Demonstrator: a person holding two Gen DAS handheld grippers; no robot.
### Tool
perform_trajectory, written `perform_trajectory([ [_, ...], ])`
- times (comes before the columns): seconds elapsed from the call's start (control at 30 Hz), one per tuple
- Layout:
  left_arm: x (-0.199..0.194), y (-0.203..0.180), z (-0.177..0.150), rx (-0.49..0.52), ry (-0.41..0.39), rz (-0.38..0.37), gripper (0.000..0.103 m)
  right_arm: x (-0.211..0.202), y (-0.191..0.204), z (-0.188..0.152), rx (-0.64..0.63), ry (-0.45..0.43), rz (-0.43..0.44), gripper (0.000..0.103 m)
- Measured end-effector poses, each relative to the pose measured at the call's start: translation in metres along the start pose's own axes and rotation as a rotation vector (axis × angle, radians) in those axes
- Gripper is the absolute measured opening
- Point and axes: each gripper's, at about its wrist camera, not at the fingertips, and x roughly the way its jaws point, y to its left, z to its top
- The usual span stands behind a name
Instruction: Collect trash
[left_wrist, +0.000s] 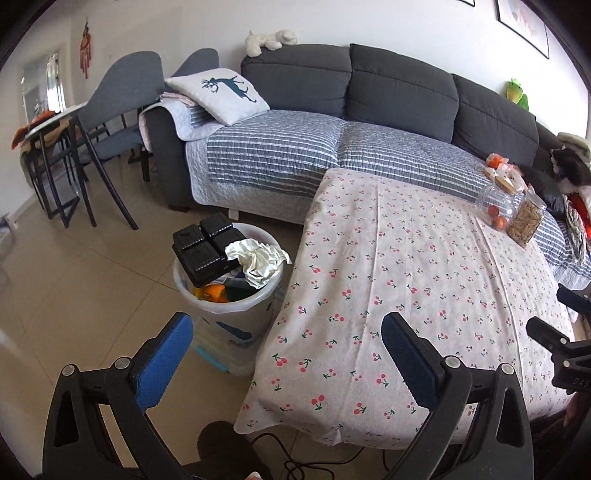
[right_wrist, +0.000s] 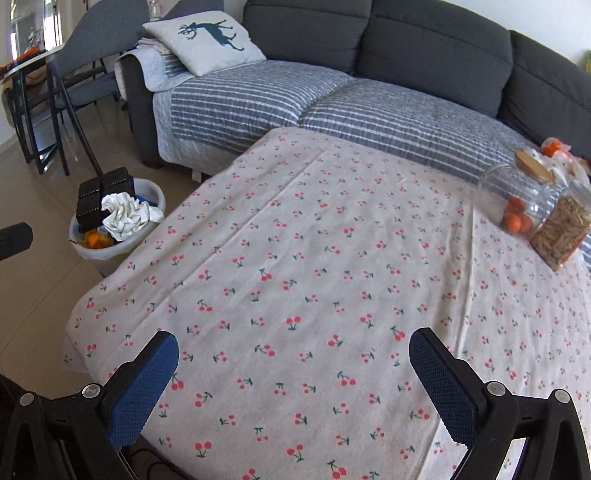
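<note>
A pale cloth dotted with red cherries is covering the tabletop (right_wrist: 295, 258). The sofa (left_wrist: 402, 92) is showing dark grey, its quilt (left_wrist: 295, 147) striped grey and white. The white pillow (right_wrist: 203, 40) is bearing a teal deer. The white bin (left_wrist: 225, 306) is holding a black tray (left_wrist: 207, 247), white crumpled paper (left_wrist: 258, 258) and orange peel (left_wrist: 214, 293).

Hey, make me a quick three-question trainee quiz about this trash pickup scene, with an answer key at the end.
1. True or false: the left gripper is holding trash.
2. Multiple choice: the crumpled white paper lies A) on the cherry-print tablecloth, B) on the sofa, C) on top of the white trash bin.
3. Fill in: the black plastic tray sticks out of the ____.

Key: 1 false, both the left and the right gripper are open and empty; 2 C; 3 trash bin.
</note>
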Motion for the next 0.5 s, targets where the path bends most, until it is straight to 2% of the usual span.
perform_trajectory([
  [0.23, 0.0, -0.018, -0.01, 0.042, -0.011, 0.019, 0.103, -0.008, -0.016, -0.005, 0.043, -0.039, -0.05, 0.102],
  [0.5, -0.002, -0.028, -0.014, 0.078, -0.009, 0.008, 0.103, -0.007, -0.012, -0.006, 0.039, -0.038, -0.036, 0.102],
])
